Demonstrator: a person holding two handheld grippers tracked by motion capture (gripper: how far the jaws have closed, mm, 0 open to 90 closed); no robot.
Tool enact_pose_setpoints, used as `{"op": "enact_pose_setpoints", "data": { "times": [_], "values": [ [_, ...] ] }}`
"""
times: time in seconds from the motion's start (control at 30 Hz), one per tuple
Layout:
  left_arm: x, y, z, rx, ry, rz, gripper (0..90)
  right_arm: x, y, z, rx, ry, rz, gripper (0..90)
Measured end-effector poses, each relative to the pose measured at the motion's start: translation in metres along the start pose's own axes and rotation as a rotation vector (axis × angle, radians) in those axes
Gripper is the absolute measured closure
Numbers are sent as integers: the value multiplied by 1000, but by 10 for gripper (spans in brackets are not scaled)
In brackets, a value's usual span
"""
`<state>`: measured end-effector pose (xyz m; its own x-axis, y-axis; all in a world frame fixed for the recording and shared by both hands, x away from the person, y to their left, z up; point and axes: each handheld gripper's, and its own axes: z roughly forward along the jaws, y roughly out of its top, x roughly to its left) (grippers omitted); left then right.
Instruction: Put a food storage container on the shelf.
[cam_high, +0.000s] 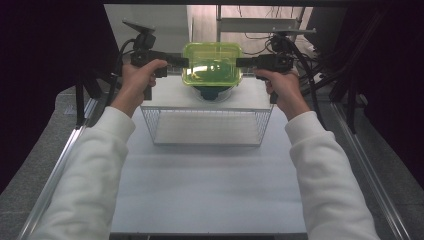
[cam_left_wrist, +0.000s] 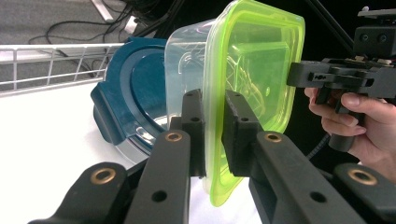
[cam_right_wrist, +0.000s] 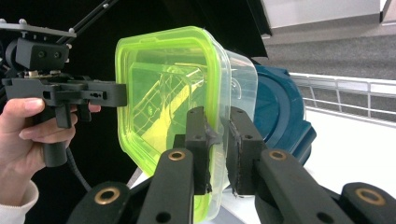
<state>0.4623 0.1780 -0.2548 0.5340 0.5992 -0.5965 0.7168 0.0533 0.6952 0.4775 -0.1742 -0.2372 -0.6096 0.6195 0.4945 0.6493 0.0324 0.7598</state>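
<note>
While both grippers pinch the green lid's rim, the left gripper (cam_high: 181, 61) clamps its 9 o'clock edge and the right gripper (cam_high: 241, 62) its 3 o'clock edge. That lid (cam_high: 212, 62) tops a clear box (cam_left_wrist: 187, 65), held above a blue container (cam_high: 212, 93) on the table (cam_high: 210, 180). At 6 o'clock from them stands a wire basket (cam_high: 206, 126).

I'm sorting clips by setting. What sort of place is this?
Probably a lab recording rig, not a kitchen: a bare white table with metal side rails, dark curtains around it, and loose cables behind.
</note>
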Motion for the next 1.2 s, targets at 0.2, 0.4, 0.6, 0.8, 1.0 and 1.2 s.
{"op": "enact_pose_setpoints", "data": {
  "times": [0.2,0.4,0.6,0.8,1.0,1.2],
  "values": [
    [11,5,5,7,0,-43,803,-4,7,7,14,-13,22,788],
    [17,10,10,-3,-16,-73,801,-14,12,14,32,-14,78,778],
    [27,13,16,-29,-39,-141,785,-25,18,22,48,-13,159,760],
    [37,14,22,-37,-54,-190,757,-37,21,32,58,-5,250,743],
    [48,10,26,-68,-102,-239,737,-43,21,36,68,9,301,724],
    [48,9,27,-71,-97,-223,722,-46,19,36,53,27,323,716]
  ]
}}
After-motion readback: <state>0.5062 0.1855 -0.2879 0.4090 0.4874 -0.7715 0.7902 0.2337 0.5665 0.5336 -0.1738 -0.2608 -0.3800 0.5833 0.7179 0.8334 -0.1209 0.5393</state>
